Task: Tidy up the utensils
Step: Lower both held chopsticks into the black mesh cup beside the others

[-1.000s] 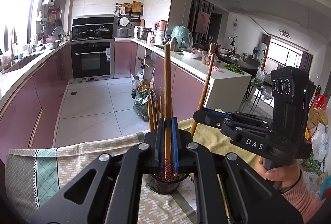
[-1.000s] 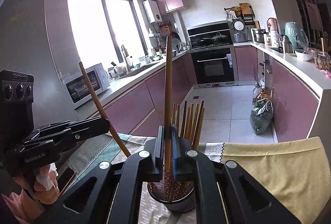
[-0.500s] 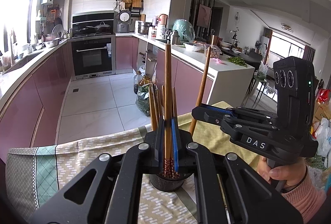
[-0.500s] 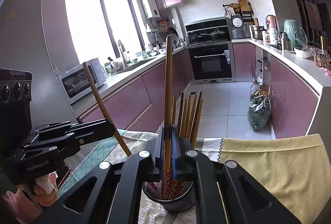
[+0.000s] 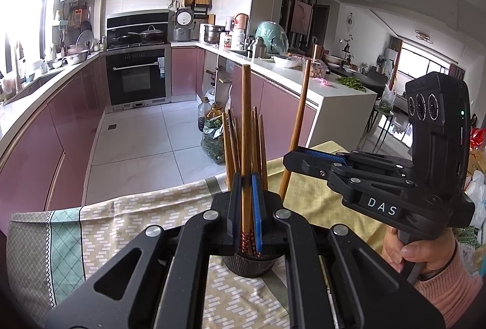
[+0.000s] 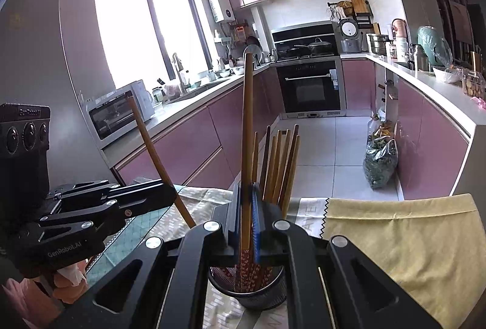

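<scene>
I stand in a kitchen of pink cabinets (image 5: 73, 128) under white counters (image 6: 437, 92), with a black oven (image 5: 136, 80) at the far end and a bright window (image 6: 142, 34). Before me a table wears a patterned cloth (image 5: 127, 216) and a yellow one (image 6: 404, 238). On it sits a dark mesh cup (image 6: 247, 292) full of chopsticks (image 6: 279, 165). My left gripper (image 5: 246, 207) pinches one chopstick (image 5: 245, 116) upright over the cup; my right gripper (image 6: 245, 219) pinches another (image 6: 247, 122).
</scene>
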Available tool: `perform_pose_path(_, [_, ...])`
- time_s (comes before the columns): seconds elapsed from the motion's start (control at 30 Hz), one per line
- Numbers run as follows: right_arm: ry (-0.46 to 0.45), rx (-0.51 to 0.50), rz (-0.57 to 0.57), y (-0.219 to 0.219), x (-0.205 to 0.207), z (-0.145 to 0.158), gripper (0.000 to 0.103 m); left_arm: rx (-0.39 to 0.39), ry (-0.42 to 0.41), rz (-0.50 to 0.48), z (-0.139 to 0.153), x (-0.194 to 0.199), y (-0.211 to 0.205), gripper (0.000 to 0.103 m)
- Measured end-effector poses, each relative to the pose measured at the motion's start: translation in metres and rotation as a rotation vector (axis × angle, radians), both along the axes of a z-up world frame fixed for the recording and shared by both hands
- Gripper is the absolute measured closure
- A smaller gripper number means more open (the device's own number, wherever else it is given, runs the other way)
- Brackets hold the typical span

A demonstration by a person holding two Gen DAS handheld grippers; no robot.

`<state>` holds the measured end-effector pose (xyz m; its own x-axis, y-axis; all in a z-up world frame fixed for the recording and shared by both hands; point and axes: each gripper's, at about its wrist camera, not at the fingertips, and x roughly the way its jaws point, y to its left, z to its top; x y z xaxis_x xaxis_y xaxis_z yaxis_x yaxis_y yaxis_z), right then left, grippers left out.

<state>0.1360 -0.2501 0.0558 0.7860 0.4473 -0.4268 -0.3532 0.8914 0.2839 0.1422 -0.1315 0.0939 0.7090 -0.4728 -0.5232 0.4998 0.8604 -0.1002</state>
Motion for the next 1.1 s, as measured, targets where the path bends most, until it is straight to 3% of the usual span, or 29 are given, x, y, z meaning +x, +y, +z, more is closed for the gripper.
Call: perform_pose_path(1.1, [0.072, -0.035, 0.004, 0.008, 0.016, -0.024, 0.097, 0.024, 0.111, -0.020, -0.040, 0.037, 0.004, 0.096])
